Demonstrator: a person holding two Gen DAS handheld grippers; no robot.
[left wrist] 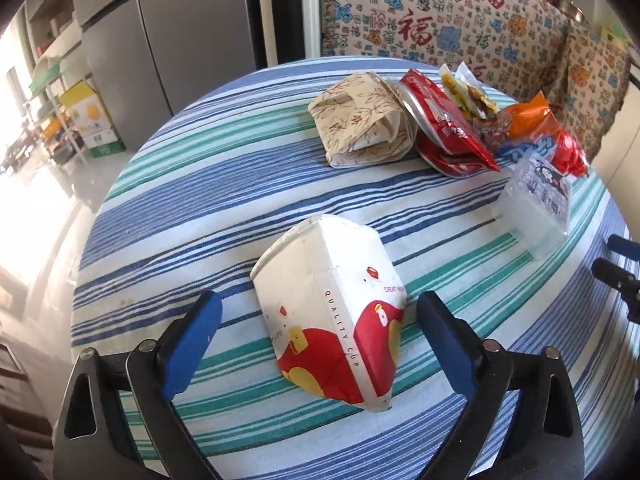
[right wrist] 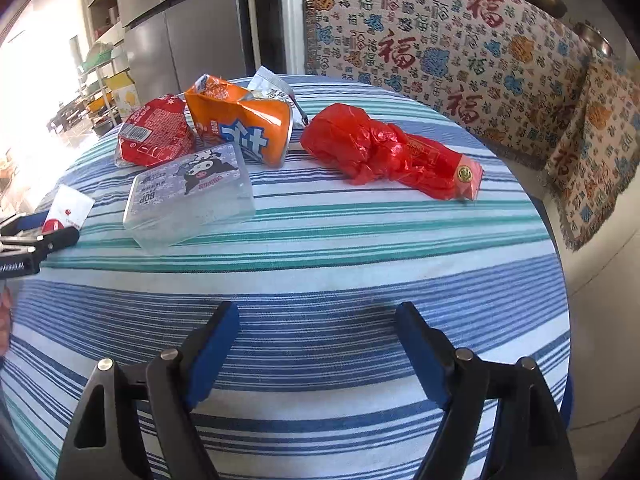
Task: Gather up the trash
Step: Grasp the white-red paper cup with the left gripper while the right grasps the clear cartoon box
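Observation:
A crushed white and red paper cup point(left wrist: 332, 320) lies on its side on the striped round table point(left wrist: 192, 208). My left gripper point(left wrist: 320, 300) is open around the cup, with its blue pads point(left wrist: 192, 340) standing clear on both sides. At the far side lie a beige floral paper bag point(left wrist: 360, 120), a red wrapper point(left wrist: 448, 128), an orange packet point(right wrist: 240, 120), a clear plastic box point(right wrist: 188, 200) and a red plastic bag point(right wrist: 384, 152). My right gripper point(right wrist: 317, 312) hangs open over bare cloth with nothing between its fingers, short of the box and the red bag.
A sofa under a patterned cover point(right wrist: 460, 52) runs behind and to the right of the table. A grey fridge point(left wrist: 160, 40) and shelves point(left wrist: 60, 100) stand at the back left. The table edge point(right wrist: 560, 280) drops to the floor on the right.

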